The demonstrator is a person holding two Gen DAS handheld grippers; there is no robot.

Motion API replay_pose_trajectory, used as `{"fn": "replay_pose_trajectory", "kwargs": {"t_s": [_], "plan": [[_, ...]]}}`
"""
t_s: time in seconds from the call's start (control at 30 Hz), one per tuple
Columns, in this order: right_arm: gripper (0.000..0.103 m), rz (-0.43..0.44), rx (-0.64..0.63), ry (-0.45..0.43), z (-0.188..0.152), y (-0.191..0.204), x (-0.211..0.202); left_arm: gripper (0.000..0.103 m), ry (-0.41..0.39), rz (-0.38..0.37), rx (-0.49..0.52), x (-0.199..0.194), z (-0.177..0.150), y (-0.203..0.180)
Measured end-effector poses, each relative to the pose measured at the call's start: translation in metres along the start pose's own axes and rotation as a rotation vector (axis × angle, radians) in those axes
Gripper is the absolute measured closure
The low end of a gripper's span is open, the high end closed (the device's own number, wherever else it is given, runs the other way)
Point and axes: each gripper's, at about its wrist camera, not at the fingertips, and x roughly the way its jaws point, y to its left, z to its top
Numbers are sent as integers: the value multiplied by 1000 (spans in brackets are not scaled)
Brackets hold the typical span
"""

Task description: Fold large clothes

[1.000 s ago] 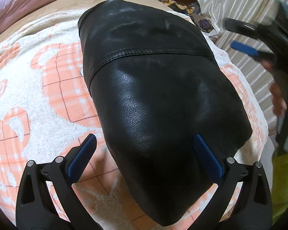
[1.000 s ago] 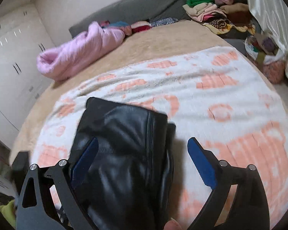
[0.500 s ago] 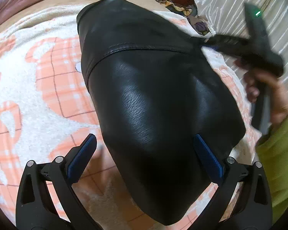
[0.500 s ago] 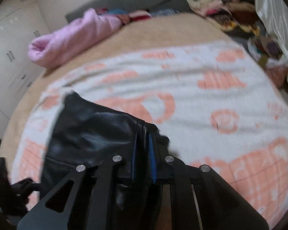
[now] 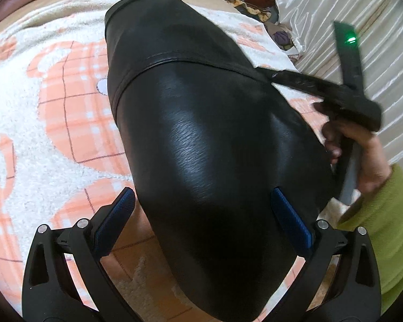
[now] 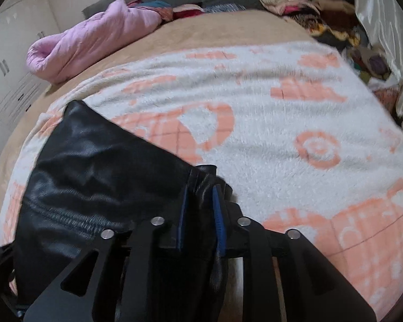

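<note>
A black leather jacket (image 5: 201,139) lies folded on a white and orange fleece blanket (image 5: 53,123). My left gripper (image 5: 201,214) is open, its blue pads either side of the jacket's near end, just above it. My right gripper (image 6: 200,201) is shut on the jacket's edge (image 6: 201,185), which bunches between the blue pads. In the left wrist view the right gripper (image 5: 282,79) comes in from the right and pinches the jacket's right edge, lifting it slightly. The jacket also shows in the right wrist view (image 6: 99,177).
A pink quilted jacket (image 6: 94,40) lies at the far side of the bed. A pile of mixed clothes (image 6: 309,8) sits at the far right. A pale curtain (image 5: 376,53) hangs to the right. A white wardrobe (image 6: 10,61) stands at left.
My right gripper moved down onto the jacket's right edge, closed on it and now pulls it up a little. My left gripper stayed open over the near end.
</note>
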Motion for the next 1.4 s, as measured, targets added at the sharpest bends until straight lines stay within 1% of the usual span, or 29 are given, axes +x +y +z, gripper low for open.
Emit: {"fn": "replay_pose_trajectory", "kwargs": {"t_s": [0.03, 0.1, 0.13, 0.17, 0.2, 0.27, 0.37, 0.53, 0.57, 0.6, 0.67, 0.7, 0.73, 0.77, 0.9, 1.03, 1.17, 1.3, 1.4], "plan": [[49, 12, 11, -6, 0, -1, -10, 8, -1, 6, 2, 1, 2, -2], [38, 64, 39, -22, -3, -3, -28, 8, -2, 13, 9, 0, 3, -4], [27, 92, 54, -29, -6, -4, -39, 8, -4, 16, 12, -1, 3, -5], [19, 109, 64, -33, -9, -5, -47, 8, -5, 18, 11, -1, 2, -5], [17, 146, 83, -33, -17, -6, -57, 8, -7, 20, 11, -1, 2, -5], [8, 217, 103, -27, -28, -6, -68, 8, -9, 22, 9, 0, 3, -6], [7, 294, 135, 6, -47, -11, -71, 8, -11, 23, 8, 0, 4, -7], [7, 398, 182, 148, -69, -23, -44, 8, -10, 22, 6, 0, 7, -7], [8, 419, 176, 163, -73, -23, -38, 8, -10, 18, 4, -1, 7, -6], [11, 434, 174, 170, -75, -23, -34, 8, -8, 17, 2, -1, 7, -5], [27, 507, 224, 194, -81, -27, -19, 8, -7, 12, -6, -1, 7, -1], [29, 551, 251, 200, -84, -28, -14, 8, -8, 9, -10, -1, 8, 1], [30, 567, 259, 198, -86, -24, -10, 8, -8, 2, -17, -1, 8, 4], [32, 576, 250, 191, -87, -19, -10, 8, -7, -2, -20, -2, 8, 6], [31, 557, 221, 166, -85, -2, -17, 8, -1, -4, -29, -6, 10, 15], [32, 555, 209, 156, -86, 13, -19, 8, -24, 34, -9, -15, 11, 19], [32, 563, 219, 140, -87, 30, -16, 8, -33, 57, -27, -25, 12, 31], [32, 566, 235, 122, -85, 38, -12, 8, -41, 76, -50, -35, 10, 44], [31, 545, 228, 114, -90, 37, -15, 8, -42, 79, -64, -39, 9, 52]]}}
